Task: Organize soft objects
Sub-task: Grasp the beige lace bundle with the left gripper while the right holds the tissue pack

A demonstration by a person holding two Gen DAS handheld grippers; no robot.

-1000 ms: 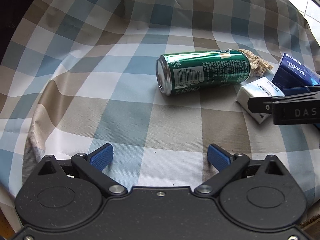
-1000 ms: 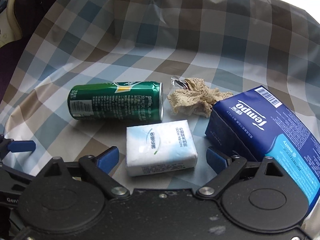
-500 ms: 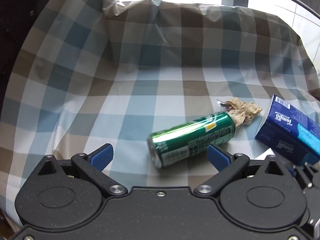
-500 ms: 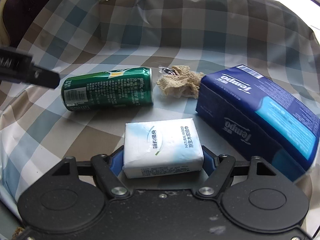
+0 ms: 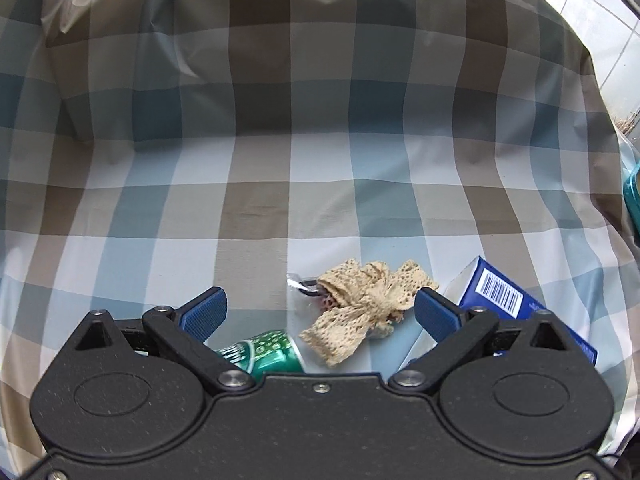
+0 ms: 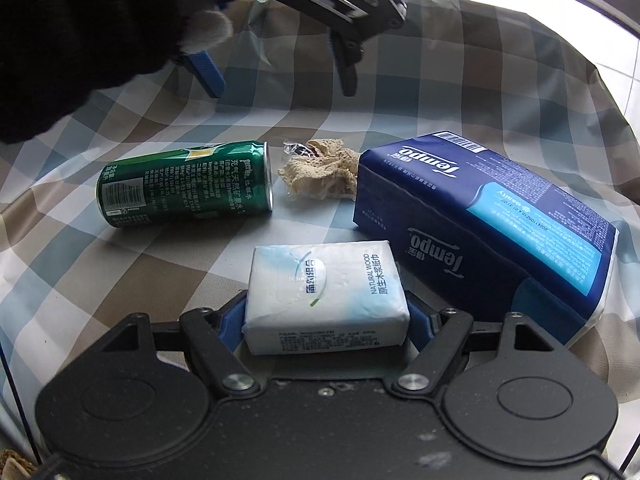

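My right gripper (image 6: 326,322) is shut on a white tissue pack (image 6: 324,292), its blue pads pressing both sides, low over the checked cloth (image 6: 120,280). A beige lace bow (image 5: 366,310) lies straight ahead between the open jaws of my left gripper (image 5: 320,312), which hovers above it; the bow also shows in the right wrist view (image 6: 320,174). The left gripper (image 6: 280,76) appears open and high in the right wrist view. A large blue Tempo tissue pack (image 6: 480,224) lies right of the bow; its corner shows in the left wrist view (image 5: 504,300).
A green drink can (image 6: 184,184) lies on its side left of the bow; its end shows under the left gripper (image 5: 260,354). The checked cloth (image 5: 280,160) rises at the back over a cushion. A teal object (image 5: 632,192) sits at the far right edge.
My left gripper has moved right and forward over the can, now above the lace bow. My right gripper closed on the white tissue pack and holds it.
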